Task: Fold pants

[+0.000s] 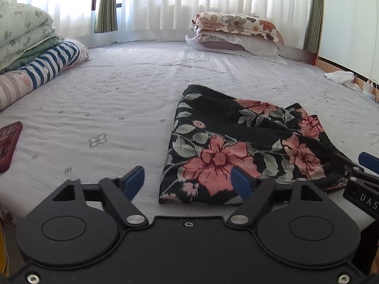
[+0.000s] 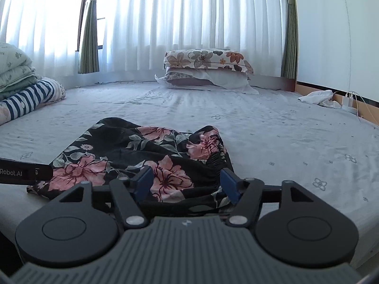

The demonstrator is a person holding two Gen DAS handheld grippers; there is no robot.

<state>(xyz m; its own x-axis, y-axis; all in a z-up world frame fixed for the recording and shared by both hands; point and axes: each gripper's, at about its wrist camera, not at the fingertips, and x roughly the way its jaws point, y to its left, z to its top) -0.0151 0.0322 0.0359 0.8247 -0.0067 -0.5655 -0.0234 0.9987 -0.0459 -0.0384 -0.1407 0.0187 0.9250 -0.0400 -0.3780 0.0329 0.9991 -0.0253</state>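
Observation:
The black pants with pink flowers (image 1: 236,146) lie folded into a compact bundle on the grey bed sheet (image 1: 106,99); they also show in the right wrist view (image 2: 142,161). My left gripper (image 1: 189,182) is open and empty, at the bundle's near left corner, its right finger over the fabric edge. My right gripper (image 2: 186,184) is open and empty, its fingers straddling the bundle's near edge by the elastic waistband (image 2: 213,151). The right gripper's tip shows in the left wrist view (image 1: 364,165).
Stacked floral pillows (image 1: 236,33) lie at the far side by the curtains. Folded quilts and a striped blanket (image 1: 35,54) sit at the left. A red phone (image 1: 9,144) lies on the sheet at left. A white cloth and charger (image 2: 331,99) lie at the right edge.

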